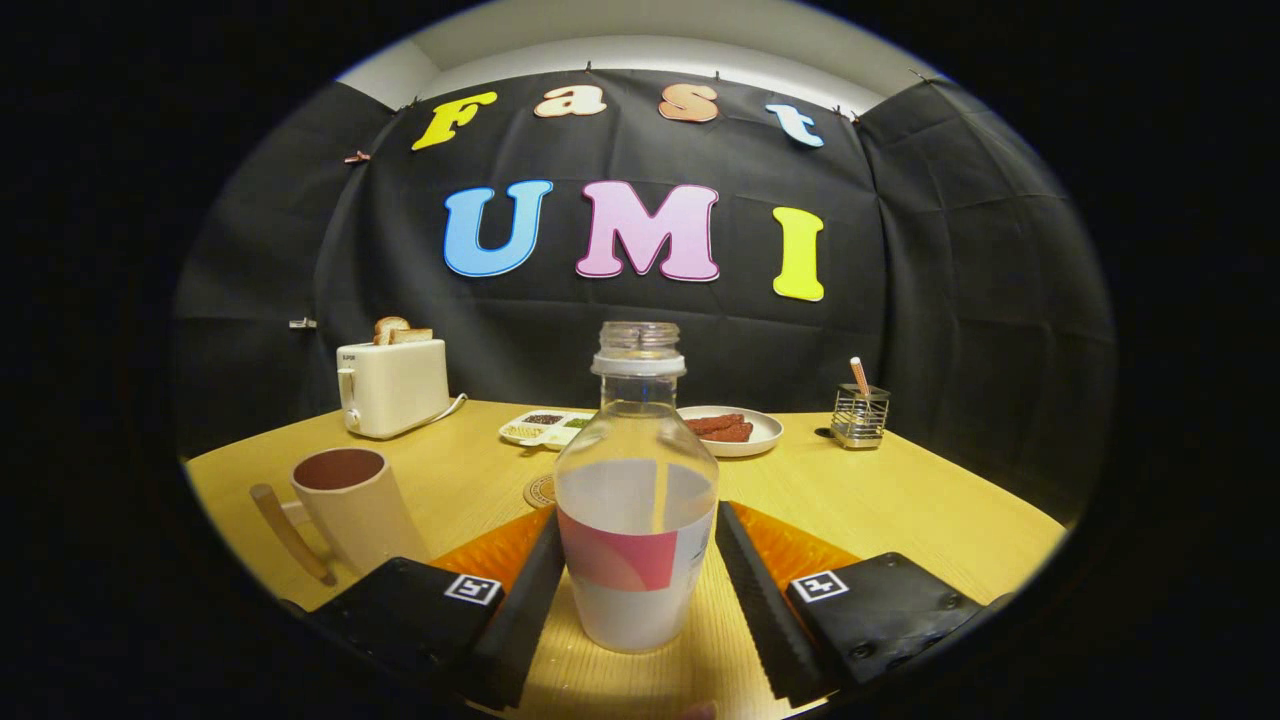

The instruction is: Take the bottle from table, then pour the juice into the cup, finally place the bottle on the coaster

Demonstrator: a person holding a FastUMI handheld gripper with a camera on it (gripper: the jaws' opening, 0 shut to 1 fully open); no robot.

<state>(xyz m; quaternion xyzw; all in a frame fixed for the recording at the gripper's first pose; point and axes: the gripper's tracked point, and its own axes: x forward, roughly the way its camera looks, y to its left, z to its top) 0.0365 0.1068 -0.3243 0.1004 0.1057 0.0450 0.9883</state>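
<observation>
Gripper [640, 580] — nearest the lens — has its fingers set either side of the bottle [637, 500] at label height. The left finger appears to touch the wall; the right shows a thin gap, so contact on both sides cannot be confirmed. I judge it closing, not yet holding.

Table [900, 500]: wooden, with open room to the right of the bottle and ahead of it. Its near edge passes close behind the cup, and there is little margin on that side.

Bottle: upright on the table between the fingers, uncapped, clear plastic, roughly half full of pale juice. Judged moderately heavy low down, thin-walled and smooth — liable to dent or slip. Best taken at the labelled band, with a firm, level squeeze, since the open mouth will spill on any tilt.

Cup [345, 505]: left of the fingers, upright, handle outward.

Coaster [540, 491]: just beyond the left finger, partly hidden by the bottle.
</observation>
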